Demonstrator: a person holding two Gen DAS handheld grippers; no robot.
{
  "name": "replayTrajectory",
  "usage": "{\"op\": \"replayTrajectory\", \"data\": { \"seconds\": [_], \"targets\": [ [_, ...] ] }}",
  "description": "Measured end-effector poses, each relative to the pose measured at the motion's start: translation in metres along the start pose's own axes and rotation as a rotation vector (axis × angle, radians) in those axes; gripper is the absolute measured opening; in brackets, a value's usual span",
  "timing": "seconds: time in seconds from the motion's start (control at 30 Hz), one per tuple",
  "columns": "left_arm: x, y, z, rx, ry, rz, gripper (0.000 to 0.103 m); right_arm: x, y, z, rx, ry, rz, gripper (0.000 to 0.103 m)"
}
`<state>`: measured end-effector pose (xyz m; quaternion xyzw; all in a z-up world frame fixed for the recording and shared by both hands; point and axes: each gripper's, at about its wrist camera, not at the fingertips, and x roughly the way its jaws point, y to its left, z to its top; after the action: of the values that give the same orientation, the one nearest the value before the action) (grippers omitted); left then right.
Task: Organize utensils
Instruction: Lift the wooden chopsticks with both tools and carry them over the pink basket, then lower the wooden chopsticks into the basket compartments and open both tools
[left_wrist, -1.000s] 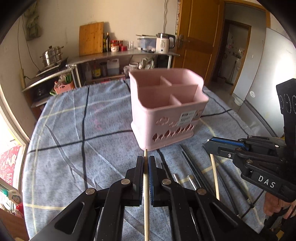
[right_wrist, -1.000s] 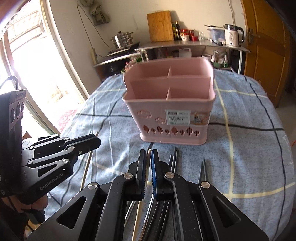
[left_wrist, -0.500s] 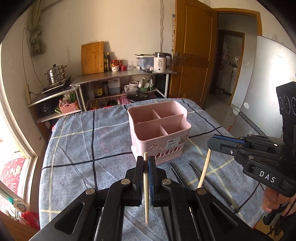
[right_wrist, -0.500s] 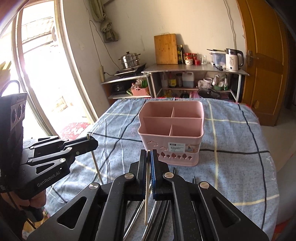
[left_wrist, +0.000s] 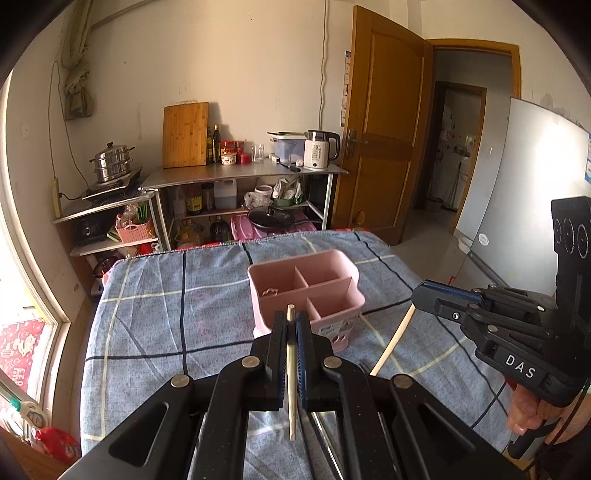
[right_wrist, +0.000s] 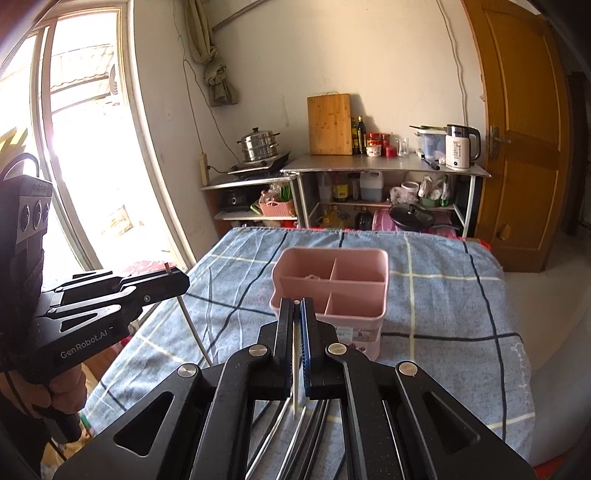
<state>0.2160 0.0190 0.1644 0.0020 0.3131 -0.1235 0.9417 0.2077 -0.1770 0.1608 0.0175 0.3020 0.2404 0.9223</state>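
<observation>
A pink divided utensil basket (left_wrist: 334, 291) (right_wrist: 364, 293) stands on the blue checked tablecloth (left_wrist: 155, 314). My left gripper (left_wrist: 291, 318) is shut on a wooden chopstick (left_wrist: 292, 406), held in the air in front of the basket. In the right wrist view the left gripper (right_wrist: 183, 281) shows at the left with its chopstick (right_wrist: 192, 328) hanging down. My right gripper (right_wrist: 296, 305) is shut on a pale chopstick (right_wrist: 295, 400), also lifted off the table. The left wrist view shows the right gripper (left_wrist: 419, 292) with its chopstick (left_wrist: 393, 341) slanting down.
Several metal and dark utensils (right_wrist: 284, 439) lie on the cloth below the right gripper. Beyond the table's far edge stand metal shelves (left_wrist: 240, 173) with a kettle (left_wrist: 319, 149), a cutting board and a pot. A wooden door (left_wrist: 380, 140) and a fridge (left_wrist: 528, 206) are to the right.
Both grippers have risen from the table, each lifting a chopstick with it. The basket and tablecloth now look lower and farther away.
</observation>
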Motion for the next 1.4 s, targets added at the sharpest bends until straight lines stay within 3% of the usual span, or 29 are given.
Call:
{"op": "replayTrajectory", "data": {
  "seconds": [0.43,0.7,0.93,1.4],
  "targets": [
    [0.022,0.012,0.074,-0.058,-0.063,-0.014,0.005,-0.005,-0.017,0.060,0.011,-0.105,-0.024,0.004],
    [0.047,0.023,0.099,-0.087,-0.089,0.000,0.005,0.014,-0.026,0.084,0.039,-0.133,-0.026,0.004],
    [0.068,0.038,0.101,-0.118,-0.109,0.000,0.005,0.043,-0.026,0.088,0.047,-0.121,-0.018,0.004],
    [0.123,0.048,0.059,-0.135,-0.021,-0.010,0.005,0.092,-0.042,0.051,0.080,0.014,-0.015,0.004]
  ]
}}
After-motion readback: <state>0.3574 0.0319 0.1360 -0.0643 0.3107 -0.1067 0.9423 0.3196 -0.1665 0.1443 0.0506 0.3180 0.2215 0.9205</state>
